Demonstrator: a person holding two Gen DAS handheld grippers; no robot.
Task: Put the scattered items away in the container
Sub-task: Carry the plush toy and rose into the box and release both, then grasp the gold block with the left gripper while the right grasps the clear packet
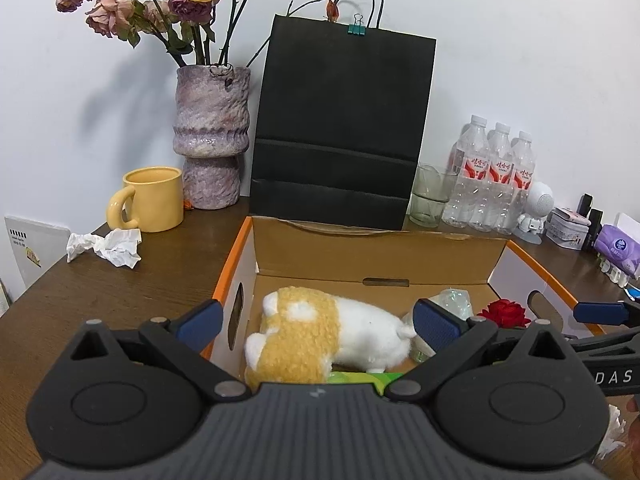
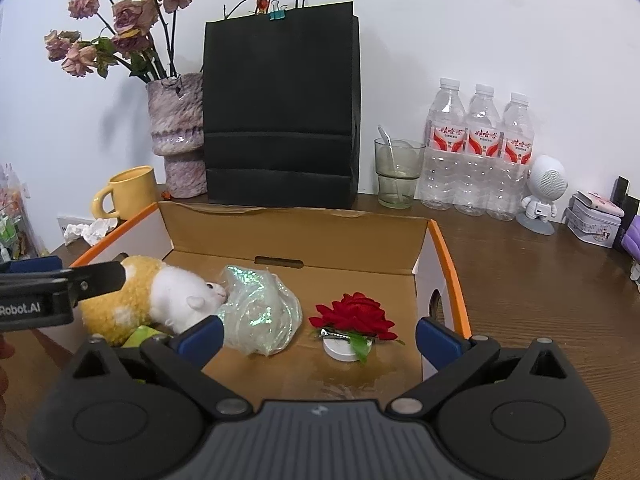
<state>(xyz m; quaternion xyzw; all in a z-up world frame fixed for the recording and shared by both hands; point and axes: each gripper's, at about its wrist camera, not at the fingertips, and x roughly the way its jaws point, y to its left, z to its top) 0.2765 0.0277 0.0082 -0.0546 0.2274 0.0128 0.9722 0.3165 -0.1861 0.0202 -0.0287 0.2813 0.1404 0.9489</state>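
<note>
An open cardboard box (image 1: 376, 252) with orange rims stands on the brown table; it also shows in the right wrist view (image 2: 296, 236). Inside lie a yellow-and-white plush toy (image 1: 316, 332) (image 2: 160, 296), a shiny iridescent plastic bag (image 2: 260, 312) (image 1: 454, 300), a red fabric rose (image 2: 352, 316) (image 1: 504, 312) on a white round base, and something green under the plush. My left gripper (image 1: 318, 324) is open and empty above the plush. My right gripper (image 2: 318, 338) is open and empty above the box's near right part. A crumpled white tissue (image 1: 106, 246) lies on the table left of the box.
Behind the box stand a black paper bag (image 1: 340, 128), a purple vase (image 1: 212, 136) of dried roses, a yellow mug (image 1: 148, 200), a glass (image 2: 398, 172) with a spoon, three water bottles (image 2: 480, 148), a white robot figure (image 2: 542, 192) and a tin (image 2: 592, 224).
</note>
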